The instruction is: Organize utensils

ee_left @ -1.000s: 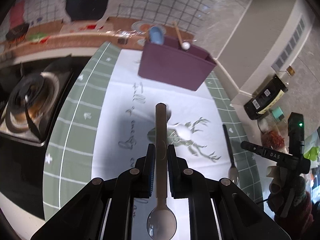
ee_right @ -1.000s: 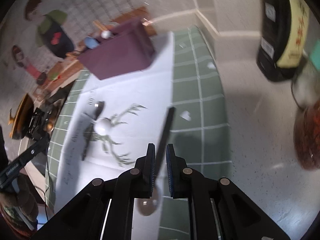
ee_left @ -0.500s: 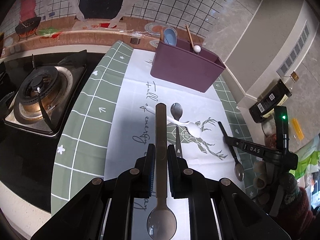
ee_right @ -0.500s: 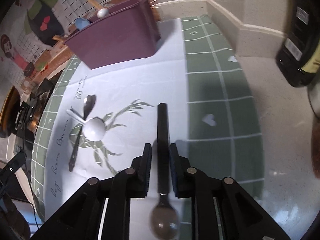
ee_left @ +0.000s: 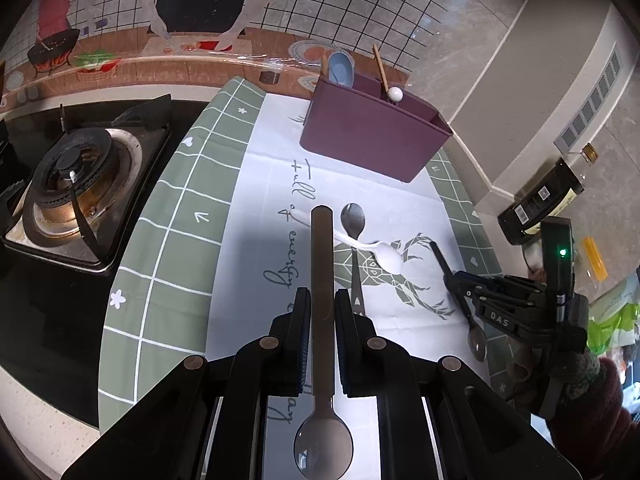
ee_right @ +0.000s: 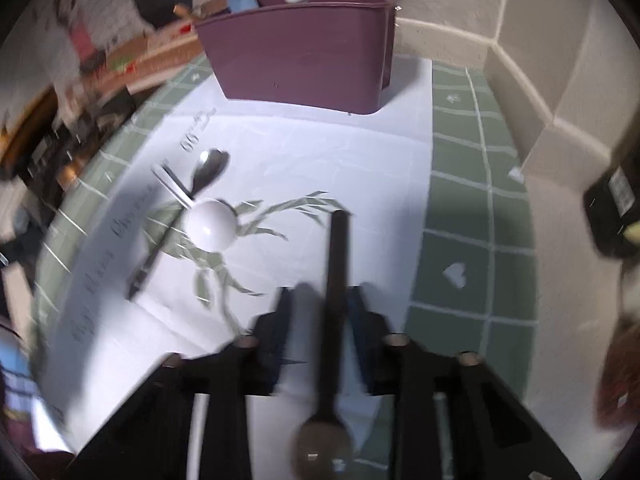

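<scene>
Between the left tongs (ee_left: 322, 308) sits a brown-handled spoon (ee_left: 322, 264): pads nearly together, clamped on the handle, bowl back toward the camera, handle tip pointing ahead. Right tongs (ee_right: 320, 312) have just been closing, with a black-handled spoon (ee_right: 338, 264) between them; the frame is blurred there, but the left view shows them pinched on its handle, low over the mat.

Ahead of both tongs, at the far end of the mat (ee_left: 168, 216), stands the purple utensil holder (ee_left: 372, 136), with a blue spoon (ee_left: 341, 67) and a white-tipped wooden stick (ee_left: 382, 74) poking out of it.

Between left tongs and holder, just right of the held handle, a steel spoon (ee_left: 353, 222) lies on the mat with a white plastic spoon (ee_left: 386, 258) crossing over it, touching.

Left of the left tongs, off the mat: gas burner (ee_left: 76, 184). Right of them, on the tabletop (ee_left: 612, 168) well past the right tongs: dark bottle (ee_left: 540, 200).
</scene>
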The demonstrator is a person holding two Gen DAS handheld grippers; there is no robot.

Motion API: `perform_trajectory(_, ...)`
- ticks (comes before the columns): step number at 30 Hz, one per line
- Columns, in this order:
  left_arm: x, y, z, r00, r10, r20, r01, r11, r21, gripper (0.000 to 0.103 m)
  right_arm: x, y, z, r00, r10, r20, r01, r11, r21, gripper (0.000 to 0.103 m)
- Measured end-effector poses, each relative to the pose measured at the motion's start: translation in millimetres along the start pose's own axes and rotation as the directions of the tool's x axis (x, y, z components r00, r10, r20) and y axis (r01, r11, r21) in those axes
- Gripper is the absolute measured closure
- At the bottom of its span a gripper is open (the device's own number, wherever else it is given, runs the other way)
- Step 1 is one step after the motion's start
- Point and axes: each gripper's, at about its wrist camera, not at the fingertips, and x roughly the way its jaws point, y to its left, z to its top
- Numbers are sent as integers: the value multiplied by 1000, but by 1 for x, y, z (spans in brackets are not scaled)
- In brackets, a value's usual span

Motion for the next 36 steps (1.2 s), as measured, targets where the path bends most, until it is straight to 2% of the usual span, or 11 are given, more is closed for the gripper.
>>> perform_trajectory(6,-4,-7,2,1000,-5,18,5,1000,13,91,-21,-17,-3,995,65,77,-74,991,112,91)
perform_trajectory(10,-6,-12,5,1000,-10,26,10,1000,26,91,-51,-14,-5,979,104,177,-127,984,124,91)
perform_trajectory(18,-7,-23,15,998,-40,46,39,999,36,91,-83,-2,-1,949,148,279,-190,973,128,91)
perform_trajectory(21,-18,-31,34,993,-71,94,67,997,46,91,-105,-3,13,924,168,343,-227,964,139,91)
perform_trajectory(23,-39,-43,59,980,-96,174,82,993,90,91,-131,-4,32,898,157,412,-222,968,115,91)
perform_trajectory(25,-66,-57,86,952,-128,276,95,987,130,91,-159,-2,51,864,134,485,-201,975,89,91)
perform_trajectory(28,-105,-73,123,879,-175,443,120,981,150,91,-212,2,83,774,88,627,-155,986,53,91)
perform_trajectory(29,-114,-75,134,851,-186,491,128,980,149,91,-229,5,95,730,52,681,-116,992,49,91)
perform_trajectory(31,-123,-79,149,808,-189,558,130,981,144,91,-242,8,111,677,12,735,-72,996,50,91)
perform_trajectory(32,-122,-80,157,796,-192,573,133,981,143,91,-245,10,116,665,13,747,-68,997,43,91)
perform_trajectory(36,-98,-78,183,811,-201,549,159,980,122,91,-234,10,141,641,23,767,-68,997,27,91)
